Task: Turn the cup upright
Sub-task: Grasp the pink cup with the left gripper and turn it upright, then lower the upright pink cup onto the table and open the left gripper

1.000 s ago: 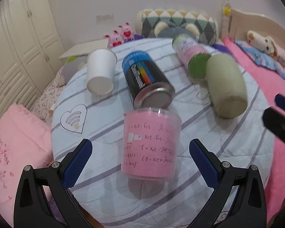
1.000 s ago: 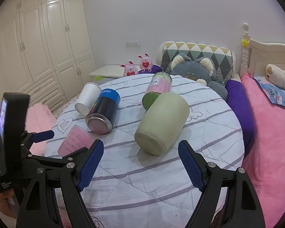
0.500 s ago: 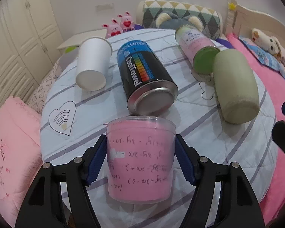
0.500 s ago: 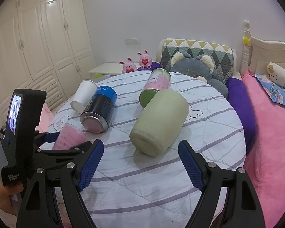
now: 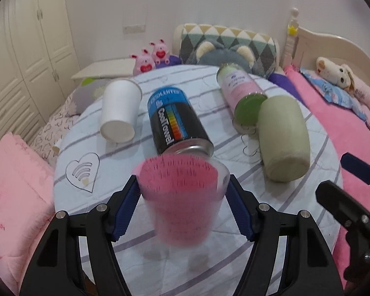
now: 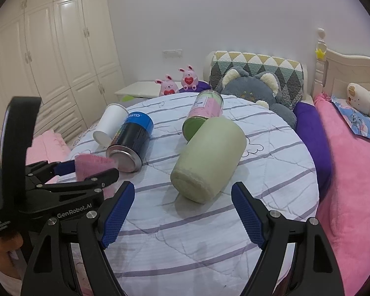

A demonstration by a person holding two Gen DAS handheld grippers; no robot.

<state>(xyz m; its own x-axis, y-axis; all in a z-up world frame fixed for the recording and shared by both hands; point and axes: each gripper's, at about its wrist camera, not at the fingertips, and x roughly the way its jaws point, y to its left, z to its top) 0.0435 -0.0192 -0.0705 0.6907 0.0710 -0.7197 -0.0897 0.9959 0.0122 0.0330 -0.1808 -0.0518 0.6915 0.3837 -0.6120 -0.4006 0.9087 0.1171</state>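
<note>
A clear plastic cup with a pink paper lining [image 5: 182,202] is held between the blue pads of my left gripper [image 5: 182,203], lifted off the round striped table [image 5: 296,209] with its open mouth tilted up and away from the camera; it is motion-blurred. In the right wrist view the same cup [image 6: 91,166] shows at the left in the left gripper [image 6: 86,170]. My right gripper [image 6: 182,212] is open and empty, low over the table's near side, in front of a pale green cup [image 6: 209,157] lying on its side.
On the table lie a white paper cup [image 5: 119,113], a black and blue CoolTowel can [image 5: 177,123], a pink jar with a green lid [image 5: 241,96] and the pale green cup [image 5: 282,140], all on their sides. Pink bedding lies left and right; plush toys and cushions sit behind.
My left gripper closed on the pink cup, lifted it and turned it, so its mouth now faces up. The right gripper stayed nearly still and open.
</note>
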